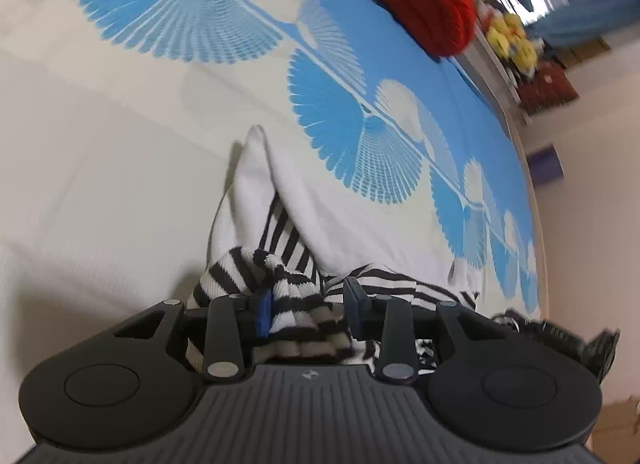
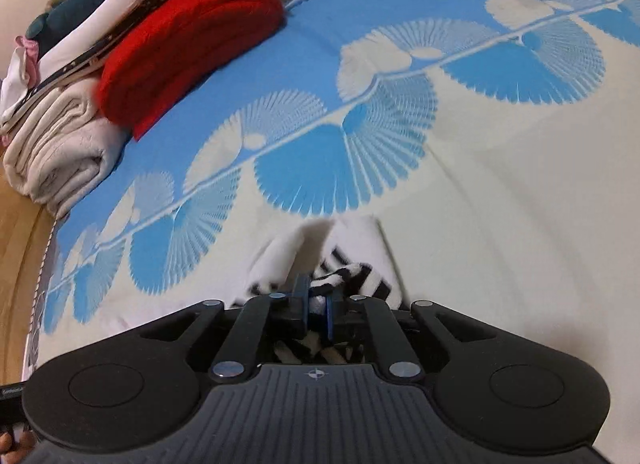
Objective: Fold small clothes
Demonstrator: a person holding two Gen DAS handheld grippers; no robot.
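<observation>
spread across the whole work area, a bedspread [image 1: 120,192] printed with blue fan shapes on cream is being used as the folding surface, and the socks are being handled low on its cream part, close under both cameras

the left gripper [image 1: 308,304] is being held with its jaws parted, and a bunched black-and-white striped sock [image 1: 288,260] is lying between them; whether the pads are biting the cloth or only bracketing it cannot be told. the right gripper [image 2: 318,310] is being kept nearly pressed together, pinching a fold of the striped sock [image 2: 348,274], whose white foot parts are trailing forward onto the bedspread [image 2: 500,224]

judging from this, a pair of socks is being gathered or doubled over, mid-fold rather than finished. the next move is likely calling for the pinched end to be carried over the white toe ends [image 1: 256,160] and laid flat, with the bunched cuff being smoothed so that the layers are not being twisted

further out, a red knitted garment [image 2: 192,48] is lying on the blue band of the cloth, touching a stack of folded pale linens [image 2: 64,152]. beyond the bed edge, yellow soft toys [image 1: 512,40] and a lit window are being seen, blurred
</observation>
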